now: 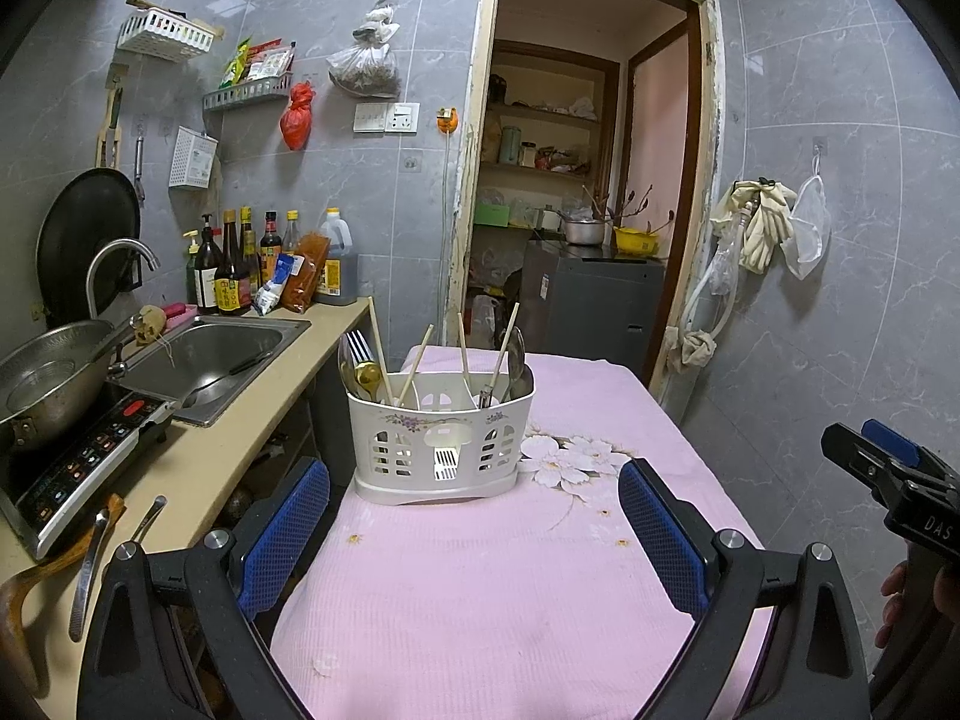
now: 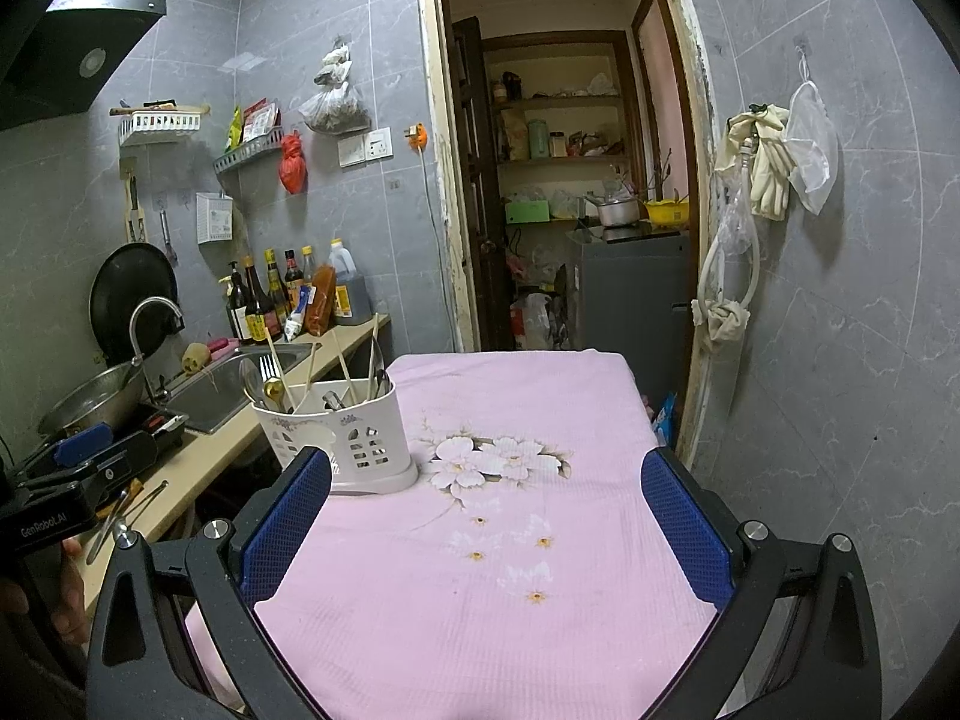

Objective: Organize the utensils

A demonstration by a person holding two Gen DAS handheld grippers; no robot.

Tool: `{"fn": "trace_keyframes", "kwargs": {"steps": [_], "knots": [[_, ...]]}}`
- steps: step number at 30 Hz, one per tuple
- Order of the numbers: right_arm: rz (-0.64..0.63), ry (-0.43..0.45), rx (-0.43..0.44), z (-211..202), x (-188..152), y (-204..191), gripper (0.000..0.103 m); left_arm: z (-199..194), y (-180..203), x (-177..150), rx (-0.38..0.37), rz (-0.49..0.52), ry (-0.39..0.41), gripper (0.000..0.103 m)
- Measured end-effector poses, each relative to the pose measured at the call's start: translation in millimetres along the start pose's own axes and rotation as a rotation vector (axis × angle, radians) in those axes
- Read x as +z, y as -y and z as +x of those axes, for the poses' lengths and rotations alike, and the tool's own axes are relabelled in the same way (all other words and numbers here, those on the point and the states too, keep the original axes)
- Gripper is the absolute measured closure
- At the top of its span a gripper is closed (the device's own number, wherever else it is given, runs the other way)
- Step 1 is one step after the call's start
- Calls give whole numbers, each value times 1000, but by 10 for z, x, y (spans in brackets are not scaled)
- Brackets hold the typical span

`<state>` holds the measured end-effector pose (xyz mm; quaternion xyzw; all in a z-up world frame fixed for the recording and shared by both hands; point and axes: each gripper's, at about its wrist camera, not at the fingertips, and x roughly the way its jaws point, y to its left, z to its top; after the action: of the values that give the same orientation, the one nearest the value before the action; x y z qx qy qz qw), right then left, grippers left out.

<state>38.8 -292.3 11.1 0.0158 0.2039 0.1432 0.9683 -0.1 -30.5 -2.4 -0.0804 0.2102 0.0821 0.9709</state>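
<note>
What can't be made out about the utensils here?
- Lower parts of the chopsticks, fork and spoons: hidden by the holder wall, both views.
- Exact count: utensils overlap, too small.
- Utensils on the counter: partly behind the left tongs.

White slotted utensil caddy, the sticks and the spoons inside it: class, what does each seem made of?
White slotted utensil caddy: likely moulded plastic, matt, with cut-out windows and a printed flower band. Pale chopsticks: probably wood or bamboo, dull tan. Grey spoons: apparently steel, reflective.
</note>
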Motion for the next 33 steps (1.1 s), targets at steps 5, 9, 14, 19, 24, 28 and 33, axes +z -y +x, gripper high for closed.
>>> {"fn": "trace_keyframes", "kwargs": {"steps": [5,9,14,19,24,28,33], "knots": [[1,-1,0,-6,11,6,1,1,-14,0,-1,0,0,6],[0,-1,1,0,5,5,1,3,-16,1,-1,1,0,6],[-1,-1,0,-1,5,-5,1,6,-23,4,-2,0,0,6],[0,-1,0,0,6,-8,1,8,-24,9,-2,0,0,6],[-1,-2,0,-3,11,-9,1,12,-32,11,-2,-1,-1,6],[0,-3,-1,-5,15,-9,1,13,-40,12,-2,-1,-1,6],[-1,-1,1,-2,14,-13,1,18,-36,-14,10,-1,-14,6]]}}
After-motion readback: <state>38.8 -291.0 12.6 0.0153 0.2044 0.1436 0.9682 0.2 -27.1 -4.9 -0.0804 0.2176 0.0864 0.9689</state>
